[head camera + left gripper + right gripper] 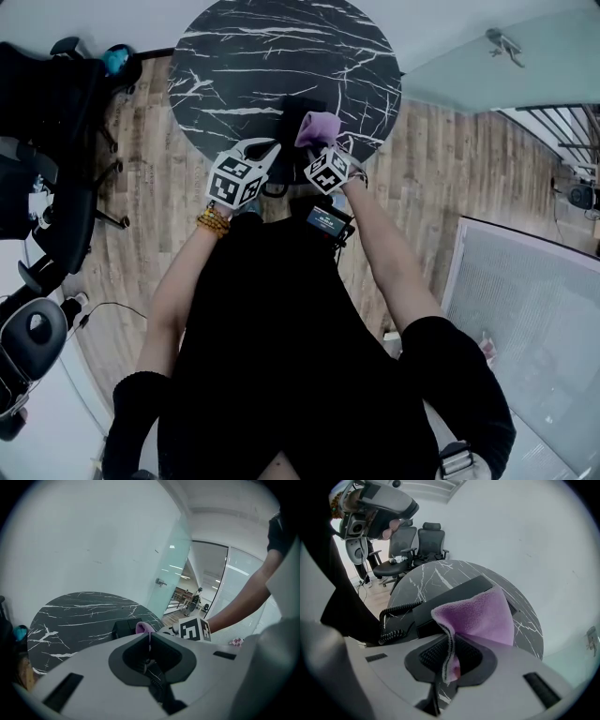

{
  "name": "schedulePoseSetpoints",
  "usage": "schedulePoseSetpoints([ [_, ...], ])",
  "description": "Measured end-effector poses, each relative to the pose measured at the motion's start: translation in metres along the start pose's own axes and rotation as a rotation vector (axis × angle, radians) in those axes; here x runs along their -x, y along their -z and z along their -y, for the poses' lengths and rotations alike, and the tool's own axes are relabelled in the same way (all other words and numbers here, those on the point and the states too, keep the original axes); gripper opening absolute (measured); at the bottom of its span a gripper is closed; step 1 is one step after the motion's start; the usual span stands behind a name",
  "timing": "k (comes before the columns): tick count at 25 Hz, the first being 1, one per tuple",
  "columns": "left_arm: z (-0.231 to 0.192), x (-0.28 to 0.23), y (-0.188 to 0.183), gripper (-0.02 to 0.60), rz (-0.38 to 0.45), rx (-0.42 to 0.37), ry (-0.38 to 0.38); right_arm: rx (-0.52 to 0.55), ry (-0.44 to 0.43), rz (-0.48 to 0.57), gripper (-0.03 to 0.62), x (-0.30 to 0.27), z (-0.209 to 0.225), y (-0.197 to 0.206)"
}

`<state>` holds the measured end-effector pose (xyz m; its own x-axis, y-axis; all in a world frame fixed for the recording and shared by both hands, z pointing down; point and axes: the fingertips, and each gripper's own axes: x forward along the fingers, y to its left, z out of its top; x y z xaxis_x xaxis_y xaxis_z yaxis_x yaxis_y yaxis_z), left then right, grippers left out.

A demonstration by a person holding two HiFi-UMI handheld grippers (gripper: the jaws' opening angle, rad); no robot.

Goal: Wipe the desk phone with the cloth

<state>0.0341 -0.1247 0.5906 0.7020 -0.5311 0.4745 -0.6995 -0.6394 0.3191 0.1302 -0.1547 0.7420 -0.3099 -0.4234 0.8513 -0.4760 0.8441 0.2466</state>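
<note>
Desk phone [440, 603] unwiped; cloth [483, 613] clenched in right gripper [449, 660] jaws, left gripper [150, 656] jaws closed, empty; next needs cloth lowered onto phone.

A round black table [244, 56] with white veins fills the upper middle of the head view. A dark desk phone [454, 592] lies near its lower edge.

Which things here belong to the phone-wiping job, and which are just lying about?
In the job:
cloth, clamped in the right hand-held gripper
desk phone

Lying about:
office chairs
table
left hand-held gripper, shut, empty
</note>
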Motion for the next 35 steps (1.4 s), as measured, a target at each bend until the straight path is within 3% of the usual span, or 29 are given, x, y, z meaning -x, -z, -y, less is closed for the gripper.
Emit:
schedulePoseSetpoints([
  [21, -0.003, 0.011, 0.009, 0.023, -0.011, 0.001, 0.02, -0.005, -0.076, -0.078, 0.057, -0.001, -0.032, 0.015],
  [35, -0.001, 0.018, 0.021, 0.023, -0.029, 0.002, 0.036, 0.088, -0.12, -0.141, 0.057, -0.002, -0.048, 0.025],
])
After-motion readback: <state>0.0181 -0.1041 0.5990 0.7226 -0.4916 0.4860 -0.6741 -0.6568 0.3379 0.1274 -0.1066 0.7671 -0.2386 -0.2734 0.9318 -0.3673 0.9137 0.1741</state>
